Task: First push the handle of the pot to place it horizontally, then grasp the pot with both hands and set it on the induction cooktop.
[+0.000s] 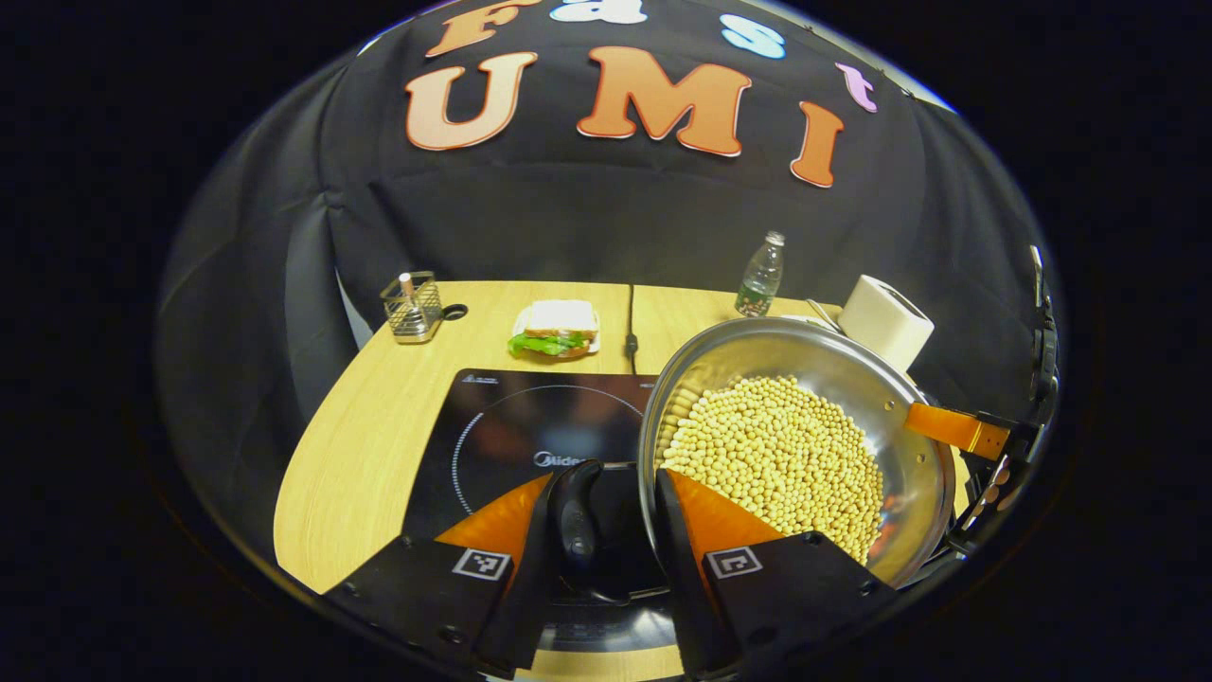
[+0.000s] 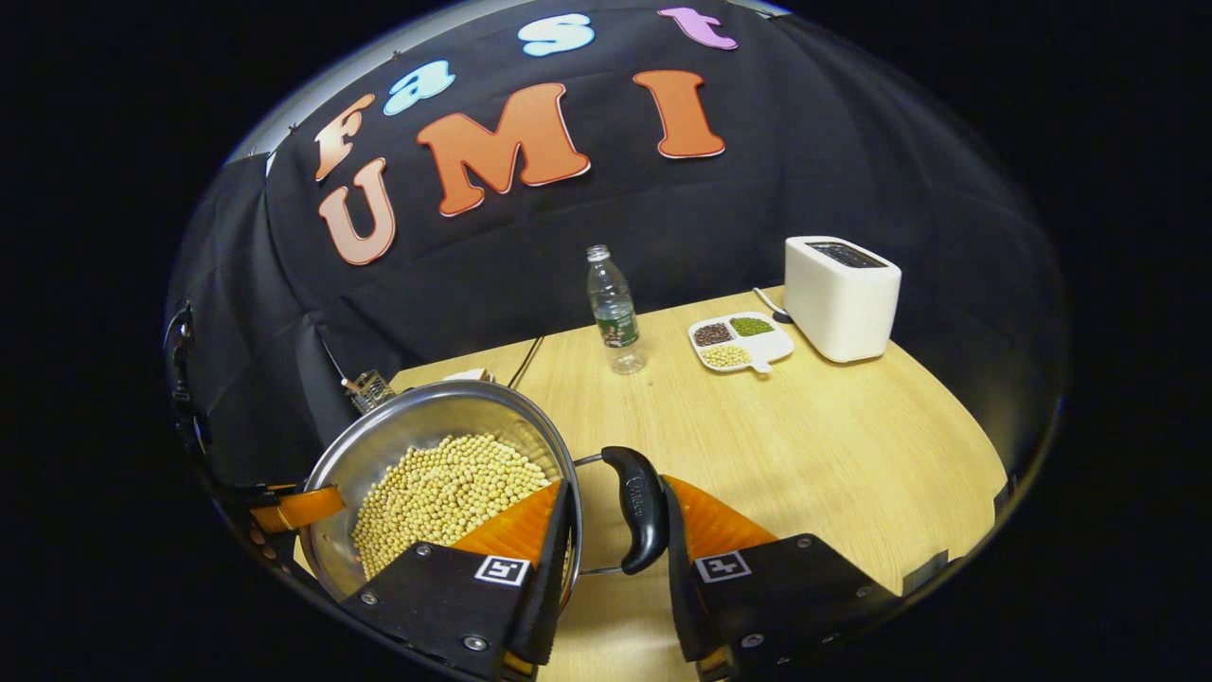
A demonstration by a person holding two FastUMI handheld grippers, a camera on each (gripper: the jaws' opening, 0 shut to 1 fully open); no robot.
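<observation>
A steel pot [image 1: 805, 350] full of pale soybeans [image 1: 776, 455] hangs over the right part of the black induction cooktop [image 1: 511, 426]. My left gripper [image 1: 606, 478] is shut on the pot's near black side handle [image 1: 576, 511], one finger outside the handle, the other inside the rim. My right gripper [image 2: 615, 483] clamps the opposite handle [image 2: 639, 507] and the rim of the pot [image 2: 426, 403] the same way. Each view shows the other gripper's finger on the far rim [image 1: 952, 429] [image 2: 298, 507]. Whether the pot rests on anything I cannot tell.
On the wooden table [image 2: 805, 445] stand a water bottle [image 2: 615, 313], a white toaster [image 2: 841, 296] and a divided dish of beans [image 2: 739, 341]. Behind the cooktop lie a sandwich [image 1: 557, 329], a wire holder [image 1: 414, 306] and a power cable [image 1: 630, 322].
</observation>
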